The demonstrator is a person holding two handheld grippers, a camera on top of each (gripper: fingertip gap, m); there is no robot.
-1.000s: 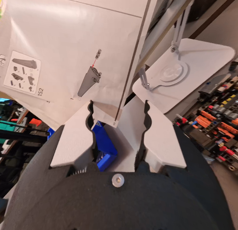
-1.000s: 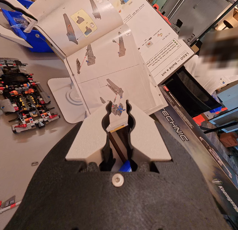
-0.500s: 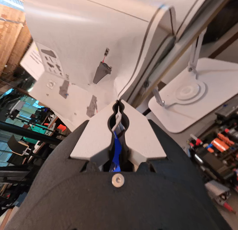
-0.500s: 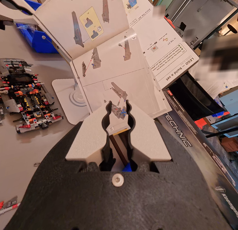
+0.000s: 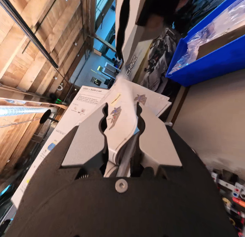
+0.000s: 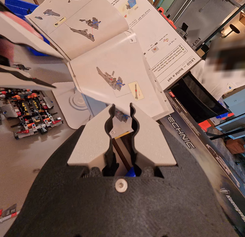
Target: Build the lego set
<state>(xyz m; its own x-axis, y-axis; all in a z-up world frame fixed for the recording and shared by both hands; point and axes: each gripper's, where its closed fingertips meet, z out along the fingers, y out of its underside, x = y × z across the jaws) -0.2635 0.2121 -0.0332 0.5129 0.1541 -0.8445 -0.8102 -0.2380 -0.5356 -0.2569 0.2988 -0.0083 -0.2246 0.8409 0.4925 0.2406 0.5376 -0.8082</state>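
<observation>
I am turning a page of the instruction booklet (image 6: 106, 66) on its white stand (image 6: 63, 97) near the worktop's far edge. My left gripper (image 5: 121, 107) is hanging spread, a curling page (image 5: 123, 119) between its fingers, not pinched. My right gripper (image 6: 121, 105) is parted, gripping nothing, at the booklet's lower corner. The half-built model (image 6: 30, 111) is lying toward the left edge. I judge the page needs flattening gently, away from the spine.

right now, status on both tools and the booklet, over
Left tool open, a loose page between its fingers. Right tool open, empty, at the booklet lower corner. Booklet open on its stand. Half-built model on table, untouched.
</observation>
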